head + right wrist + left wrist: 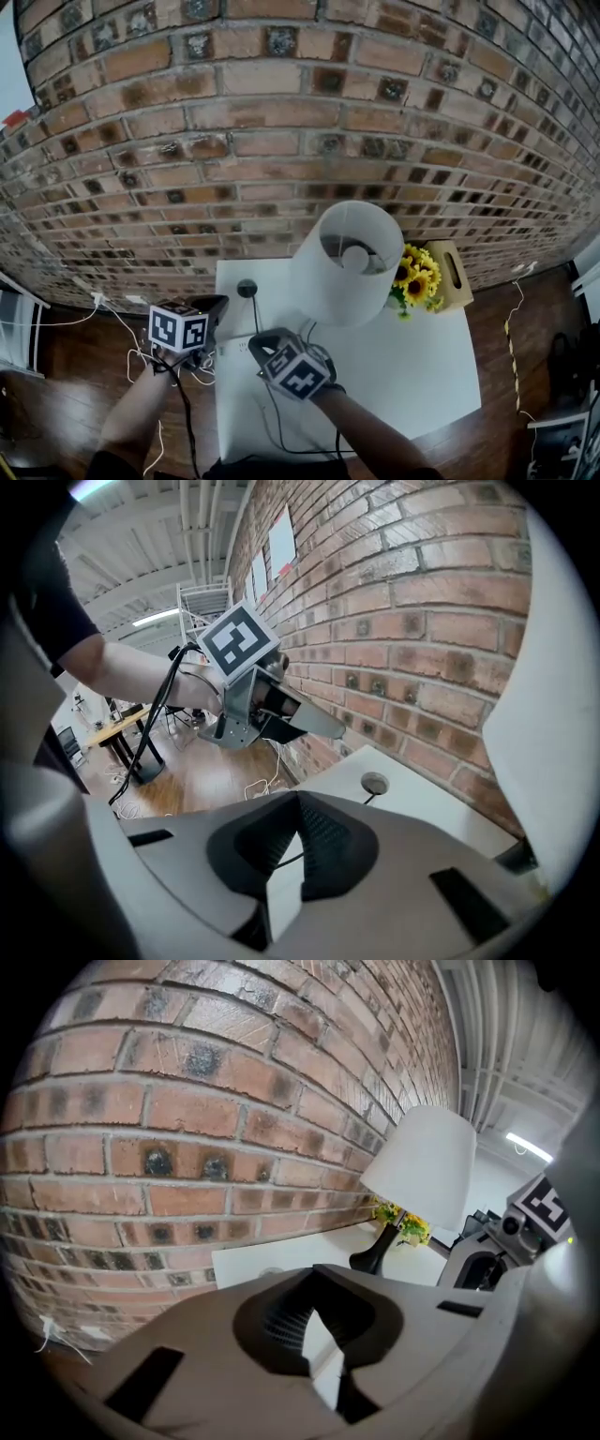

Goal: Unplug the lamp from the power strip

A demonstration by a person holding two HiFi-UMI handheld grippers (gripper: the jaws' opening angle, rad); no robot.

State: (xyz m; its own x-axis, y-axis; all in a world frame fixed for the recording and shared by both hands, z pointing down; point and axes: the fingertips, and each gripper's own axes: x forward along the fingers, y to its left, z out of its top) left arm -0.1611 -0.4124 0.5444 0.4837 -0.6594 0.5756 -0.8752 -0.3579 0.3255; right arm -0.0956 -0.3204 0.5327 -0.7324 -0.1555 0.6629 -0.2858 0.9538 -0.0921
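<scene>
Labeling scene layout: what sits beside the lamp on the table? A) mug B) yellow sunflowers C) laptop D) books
B: yellow sunflowers stand right next to the lamp at the back of the white table.

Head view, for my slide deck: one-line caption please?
Left gripper and right gripper hover near a white square table bearing a white-shaded lamp and yellow sunflowers, before a red brick wall.

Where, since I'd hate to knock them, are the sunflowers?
Head view: the sunflowers are at the table's far right corner against the brick wall, between the lamp and a wooden box.
</scene>
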